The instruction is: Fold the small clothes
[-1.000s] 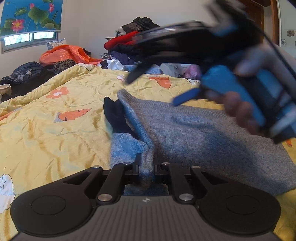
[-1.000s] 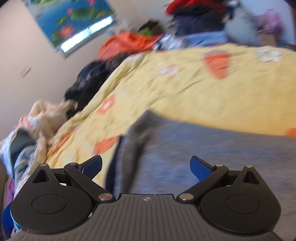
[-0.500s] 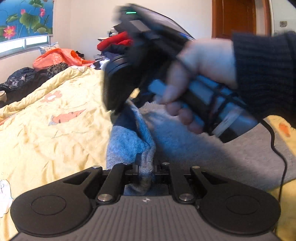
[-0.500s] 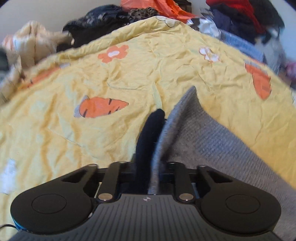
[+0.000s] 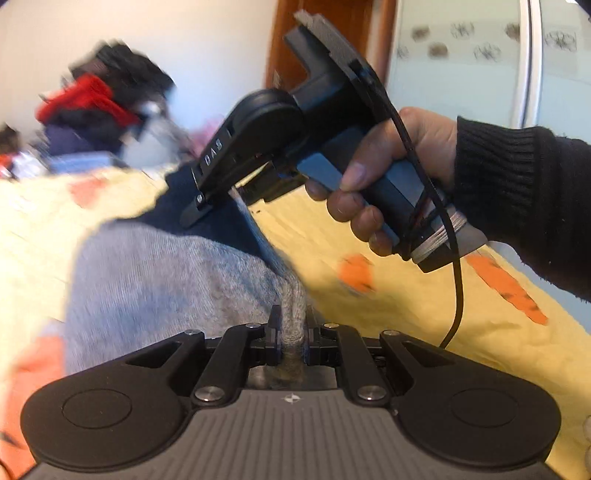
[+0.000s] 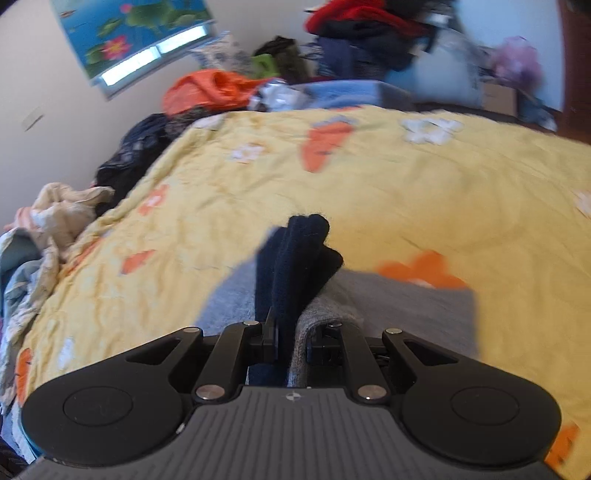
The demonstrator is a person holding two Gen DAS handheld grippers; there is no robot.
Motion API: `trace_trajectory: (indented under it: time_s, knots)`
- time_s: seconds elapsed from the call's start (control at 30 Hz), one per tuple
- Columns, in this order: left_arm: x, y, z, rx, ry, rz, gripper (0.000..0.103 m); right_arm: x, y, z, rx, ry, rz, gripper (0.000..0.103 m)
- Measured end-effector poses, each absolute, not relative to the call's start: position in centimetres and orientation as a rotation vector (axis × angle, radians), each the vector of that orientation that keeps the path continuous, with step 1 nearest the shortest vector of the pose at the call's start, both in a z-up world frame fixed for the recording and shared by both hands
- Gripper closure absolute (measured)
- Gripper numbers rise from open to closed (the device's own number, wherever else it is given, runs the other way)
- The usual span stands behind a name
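A grey knit garment (image 5: 166, 273) with a dark navy part (image 6: 299, 258) lies on a yellow carrot-print bedspread (image 6: 369, 192). My left gripper (image 5: 293, 325) is shut on a bunched grey edge of it. My right gripper (image 6: 291, 332) is shut on another edge, with navy and grey fabric pinched between its jaws. In the left wrist view the right gripper (image 5: 207, 206) is up and to the right, held by a hand (image 5: 388, 177) in a black sleeve. A strip of the garment is stretched between the two grippers.
Piles of clothes (image 6: 369, 33) and an orange item (image 6: 210, 88) sit past the bed's far edge. More crumpled fabric (image 6: 55, 221) lies off its left side. A brown door (image 5: 332, 37) stands behind, and a black cable (image 5: 458, 295) hangs from the right gripper.
My right gripper went from wide open to shut on the garment's navy-and-grey edge. Both grippers then swung sideways and up a little, carrying the garment's edge across the bedspread.
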State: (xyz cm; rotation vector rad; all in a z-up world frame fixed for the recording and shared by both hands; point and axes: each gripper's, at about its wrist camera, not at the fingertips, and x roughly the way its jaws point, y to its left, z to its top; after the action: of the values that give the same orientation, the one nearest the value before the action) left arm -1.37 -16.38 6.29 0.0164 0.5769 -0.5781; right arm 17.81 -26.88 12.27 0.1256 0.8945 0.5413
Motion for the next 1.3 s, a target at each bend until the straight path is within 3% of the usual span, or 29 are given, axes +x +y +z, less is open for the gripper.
trace_trajectory:
  time_s: [0.2,0.33,0.4,0.43,0.47,0.5,0.67,0.77,0.8,0.83,0.87,0.93,0.97,1.07,1.17,1.23,1.3]
  knots:
    - [-0.4,-19.5,3.0,0.123,0.677,-0.605,0.094,17.2,-31.9,7.2,0.235,0.928,0.459,0.084]
    - [0.4,-19.4,3.2,0.121,0.677,-0.636,0.093,17.7,-33.7,6.7,0.419,0.884,0.446,0.048]
    - [0.4,-19.5,3.3,0.128,0.677,-0.642,0.093,18.4,-34.2,6.6,0.472,0.861,0.434,0.047]
    - [0.4,-19.5,3.4,0.14,0.672,-0.645,0.093,18.7,-34.0,6.4,0.482,0.868,0.43,0.048]
    - [0.6,-20.0,3.5,0.158,0.663,-0.649,0.093,19.0,-33.6,6.1,0.462,0.876,0.418,0.056]
    - [0.5,-20.1,3.4,0.175,0.653,-0.654,0.093,19.1,-33.1,6.0,0.417,0.878,0.412,0.082]
    - [-1.1,-18.8,3.2,0.227,0.628,-0.76,0.092,19.2,-34.0,5.6,0.394,0.872,0.386,0.085]
    - [-1.9,-14.6,4.5,0.14,0.637,-0.841,0.09,18.0,-36.1,5.5,0.5,0.853,0.366,0.05]
    - [-1.9,-12.8,5.1,0.094,0.643,-0.855,0.086,17.2,-36.8,6.0,0.518,0.81,0.344,0.031]
    - [-1.7,-11.1,5.6,0.05,0.648,-0.853,0.076,16.5,-37.5,6.4,0.533,0.765,0.321,0.017]
    - [-1.3,-9.4,6.1,0.0,0.653,-0.843,0.067,15.9,-38.3,6.7,0.547,0.729,0.304,0.015]
    - [0.0,-6.0,7.3,-0.122,0.639,-0.795,0.015,15.4,-39.1,6.6,0.572,0.724,0.305,0.015]
    - [1.3,-4.4,7.6,-0.193,0.61,-0.752,0.01,15.5,-39.2,6.3,0.572,0.743,0.304,0.015]
    - [6.0,-0.9,7.4,-0.386,0.614,-0.568,0.009,16.1,-38.5,5.0,0.542,0.798,0.284,0.015]
    - [12.7,1.2,4.4,-0.633,0.777,-0.427,0.01,16.8,-37.1,3.9,0.548,0.833,0.286,0.014]
    - [15.6,1.4,2.7,-0.724,0.858,-0.414,0.01,17.0,-36.0,3.8,0.52,0.82,0.297,0.003]
    - [17.7,0.5,1.8,-0.712,0.906,-0.415,0.014,17.1,-35.0,3.9,0.479,0.817,0.302,0.0]
